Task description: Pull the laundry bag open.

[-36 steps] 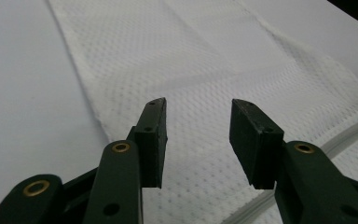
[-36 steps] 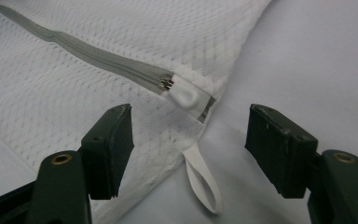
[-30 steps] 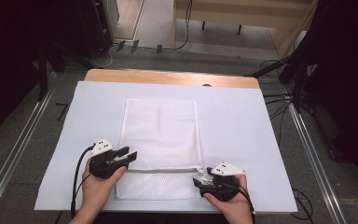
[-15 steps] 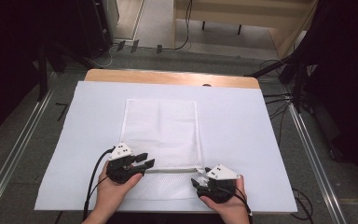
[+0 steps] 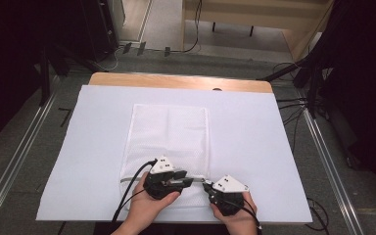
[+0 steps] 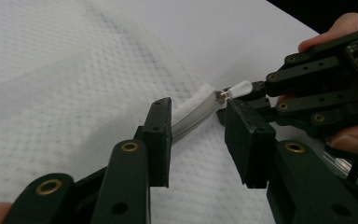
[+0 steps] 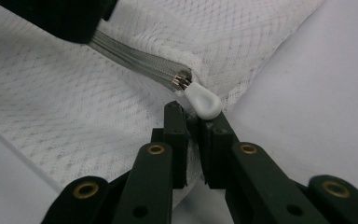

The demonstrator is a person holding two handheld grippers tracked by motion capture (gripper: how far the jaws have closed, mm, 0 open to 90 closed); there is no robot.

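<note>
The white mesh laundry bag [image 5: 169,142] lies flat on the white sheet [image 5: 254,142] covering the table, its long side running from near to far, with its grey zipper [image 6: 193,119] running across the near end. The white teardrop zipper pull [image 7: 201,103] sits at the bag's near right corner.

My right gripper [image 5: 207,186] has just closed its jaws on the bag's corner fabric beside that pull; I judge that it pins the corner so the zipper can be drawn without the bag sliding. My left gripper [image 5: 189,181] rests over the zipper line just left of the right one, jaws apart and straddling the grey tape, pressing on nothing. They have just been narrowing, and I read this as lining up to take the pull.

The two grippers nearly touch, so room between them is tight. The sheet's near edge lies close under my hands, while the zipper track to the left is free for a long pull.
</note>
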